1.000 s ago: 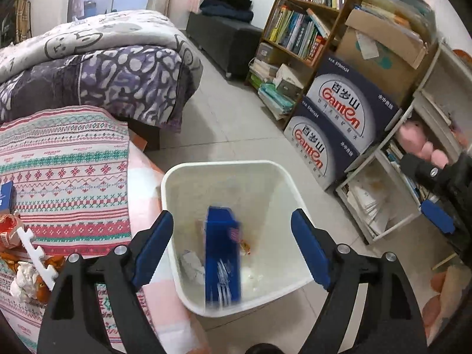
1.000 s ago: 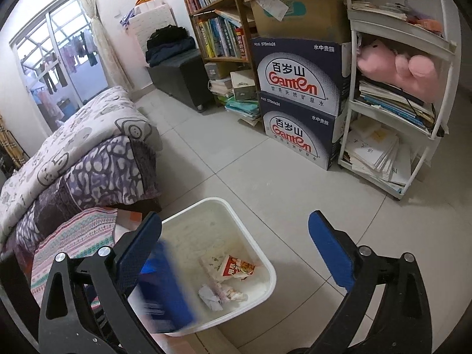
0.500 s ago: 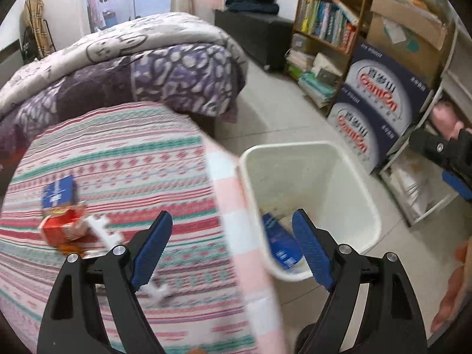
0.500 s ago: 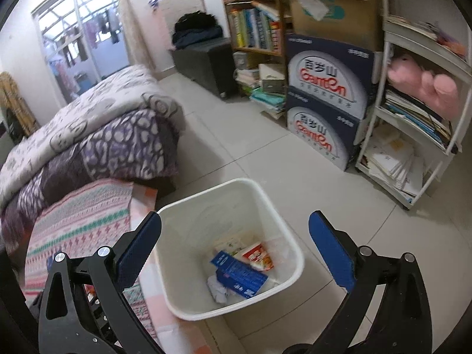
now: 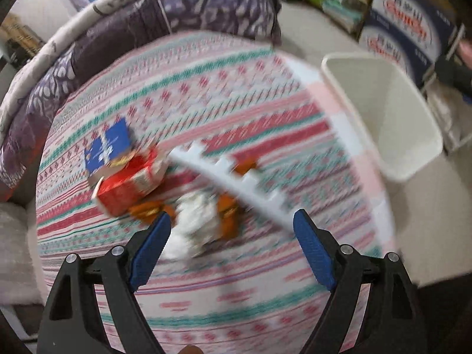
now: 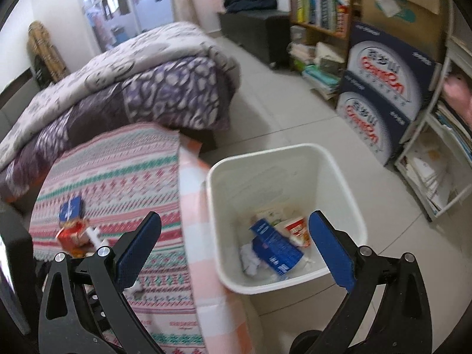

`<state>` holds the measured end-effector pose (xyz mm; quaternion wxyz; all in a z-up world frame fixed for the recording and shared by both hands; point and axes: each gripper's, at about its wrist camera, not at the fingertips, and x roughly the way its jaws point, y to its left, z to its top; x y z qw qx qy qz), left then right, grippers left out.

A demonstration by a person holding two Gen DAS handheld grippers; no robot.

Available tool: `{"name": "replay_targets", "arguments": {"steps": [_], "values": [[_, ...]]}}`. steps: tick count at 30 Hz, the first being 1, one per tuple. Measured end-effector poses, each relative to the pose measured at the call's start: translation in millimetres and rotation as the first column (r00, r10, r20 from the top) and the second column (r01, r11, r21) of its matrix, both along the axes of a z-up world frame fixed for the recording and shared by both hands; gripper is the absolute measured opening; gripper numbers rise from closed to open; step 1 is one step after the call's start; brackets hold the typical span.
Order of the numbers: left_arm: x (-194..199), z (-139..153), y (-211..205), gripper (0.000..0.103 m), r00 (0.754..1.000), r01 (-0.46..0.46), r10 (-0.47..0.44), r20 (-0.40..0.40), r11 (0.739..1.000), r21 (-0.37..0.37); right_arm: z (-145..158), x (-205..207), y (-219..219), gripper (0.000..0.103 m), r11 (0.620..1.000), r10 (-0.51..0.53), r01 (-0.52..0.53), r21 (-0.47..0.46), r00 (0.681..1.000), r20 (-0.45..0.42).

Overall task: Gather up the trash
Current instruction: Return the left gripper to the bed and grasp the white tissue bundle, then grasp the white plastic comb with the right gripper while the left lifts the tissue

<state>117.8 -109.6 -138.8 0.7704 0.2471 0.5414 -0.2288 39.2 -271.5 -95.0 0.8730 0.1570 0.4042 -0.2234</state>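
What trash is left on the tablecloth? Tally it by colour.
Blue box: 1
Red box: 1
White pieces: 2, the toothed strip and the crumpled wad
Orange wrappers: at least 2, blurred
Total: at least 6

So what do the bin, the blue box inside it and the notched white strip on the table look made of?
Bin: likely plastic, smooth off-white walls with a rolled rim. Blue box: probably printed card, with flat faces and sharp folded edges. Strip: matte white, stiff, maybe foam or plastic; blur leaves it open.
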Motion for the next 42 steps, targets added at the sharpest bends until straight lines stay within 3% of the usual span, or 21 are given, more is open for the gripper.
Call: {"name": "replay_targets", "arguments": {"steps": [4, 7, 12, 18, 26, 33, 35, 39, 41, 42], "values": [[6, -14, 21, 0.077, 0.999, 0.038, -0.037, -0.016, 0.997, 0.068, -11, 12, 17, 0.096, 0.998, 0.067, -0.067, 0.02, 0.997, -0.046], [17, -23, 34, 0.064, 0.998, -0.007, 0.009, -0.068, 1.0, 0.03, -18, 19, 25, 0.096, 0.994, 0.103, -0.101, 0.034, 0.992, -0.069], [26, -29, 39, 0.057, 0.994, -0.043, 0.042, -0.098, 0.999, -0.008, -29, 31, 43, 0.096, 0.986, 0.164, -0.162, 0.027, 0.98, -0.114], [25, -44, 40, 0.04, 0.991, -0.03, 0.031, -0.127, 1.0, 0.007, -38, 42, 62, 0.096, 0.976, 0.216, -0.216, 0.016, 0.965, -0.148], [5, -8, 67, 0.037, 0.996, -0.017, 0.012, -0.093, 0.998, -0.053, -49, 58, 90, 0.096, 0.959, 0.284, -0.281, 0.042, 0.945, -0.16], [17, 23, 115, 0.037, 0.978, -0.206, 0.202, -0.043, 0.972, -0.116, -72, 75, 125, 0.095, 0.935, 0.353, -0.35, 0.052, 0.913, -0.205], [23, 26, 125, 0.037, 0.968, -0.249, 0.247, -0.036, 0.959, -0.132, -80, 78, 135, 0.092, 0.927, 0.373, -0.372, 0.047, 0.901, -0.221], [27, 31, 139, 0.037, 0.957, -0.289, 0.288, -0.025, 0.944, -0.159, -98, 87, 147, 0.074, 0.913, 0.407, -0.392, 0.111, 0.879, -0.25], [30, 29, 139, 0.037, 0.956, -0.293, 0.293, -0.028, 0.942, -0.164, -103, 90, 149, 0.062, 0.91, 0.413, -0.389, 0.142, 0.876, -0.248], [30, 29, 141, 0.037, 0.955, -0.295, 0.294, -0.029, 0.942, -0.163, -104, 91, 149, 0.049, 0.906, 0.42, -0.39, 0.161, 0.876, -0.239]]}}
